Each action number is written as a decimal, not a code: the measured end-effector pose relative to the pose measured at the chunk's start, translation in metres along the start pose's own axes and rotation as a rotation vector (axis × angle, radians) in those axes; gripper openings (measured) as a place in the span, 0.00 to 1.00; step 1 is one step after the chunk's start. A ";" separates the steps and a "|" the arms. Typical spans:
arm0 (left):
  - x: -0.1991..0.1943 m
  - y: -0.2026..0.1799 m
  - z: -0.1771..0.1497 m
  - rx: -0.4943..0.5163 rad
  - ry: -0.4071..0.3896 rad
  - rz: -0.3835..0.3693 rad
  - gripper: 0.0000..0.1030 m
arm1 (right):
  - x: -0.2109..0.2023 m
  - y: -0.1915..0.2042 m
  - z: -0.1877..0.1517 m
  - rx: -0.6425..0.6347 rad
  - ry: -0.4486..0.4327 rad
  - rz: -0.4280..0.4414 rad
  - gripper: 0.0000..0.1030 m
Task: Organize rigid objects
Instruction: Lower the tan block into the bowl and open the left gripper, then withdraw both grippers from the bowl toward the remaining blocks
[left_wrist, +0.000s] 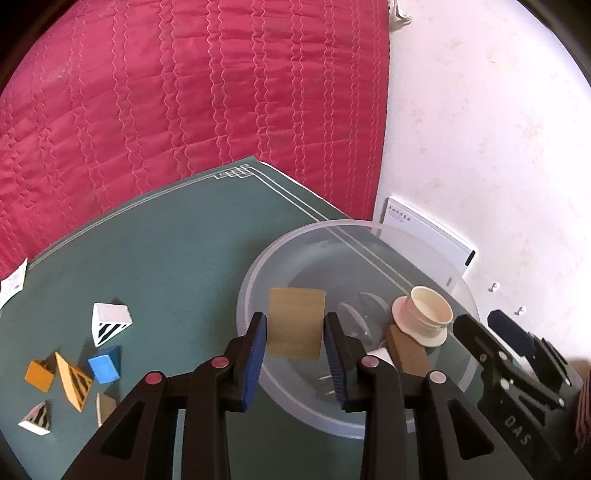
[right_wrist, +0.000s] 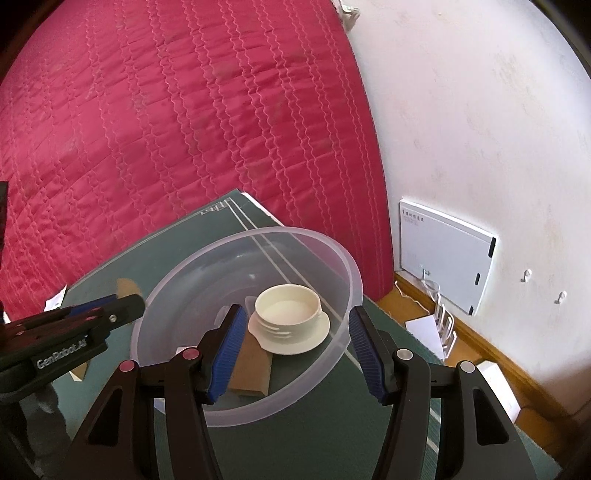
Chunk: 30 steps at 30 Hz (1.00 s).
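left hand-held gripper (left_wrist: 295, 343) slackly straddling tan block (left_wrist: 296, 323) | over clear bowl (left_wrist: 458, 288) | right hand-held gripper (right_wrist: 295, 343) parted, empty

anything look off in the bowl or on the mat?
One thing: a tan block hangs between the left gripper's pads over the bowl, with gaps on both sides, seemingly mid-drop. In the bowl, the cream lid rests tilted on a brown block. No spill or damage.

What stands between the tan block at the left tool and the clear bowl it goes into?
Nothing visible. The tan block sits between the left tool pads, already over the clear bowl, with open bowl floor beneath it.
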<state>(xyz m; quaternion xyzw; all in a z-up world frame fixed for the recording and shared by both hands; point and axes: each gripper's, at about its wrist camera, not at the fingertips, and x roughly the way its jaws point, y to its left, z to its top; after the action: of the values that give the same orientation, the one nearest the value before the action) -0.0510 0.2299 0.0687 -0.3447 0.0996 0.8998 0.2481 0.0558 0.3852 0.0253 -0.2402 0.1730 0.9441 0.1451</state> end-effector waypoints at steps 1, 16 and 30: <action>0.001 0.001 0.001 -0.009 -0.001 0.002 0.45 | 0.000 0.000 0.000 0.001 0.000 0.000 0.57; -0.010 0.040 -0.014 -0.098 -0.010 0.093 0.72 | 0.000 0.000 -0.001 0.009 0.005 0.002 0.57; -0.034 0.068 -0.036 -0.153 -0.014 0.149 0.83 | 0.000 0.005 -0.001 -0.015 0.000 0.009 0.58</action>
<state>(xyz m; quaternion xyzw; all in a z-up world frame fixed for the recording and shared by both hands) -0.0436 0.1456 0.0654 -0.3478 0.0542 0.9232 0.1541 0.0548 0.3804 0.0255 -0.2404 0.1669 0.9460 0.1390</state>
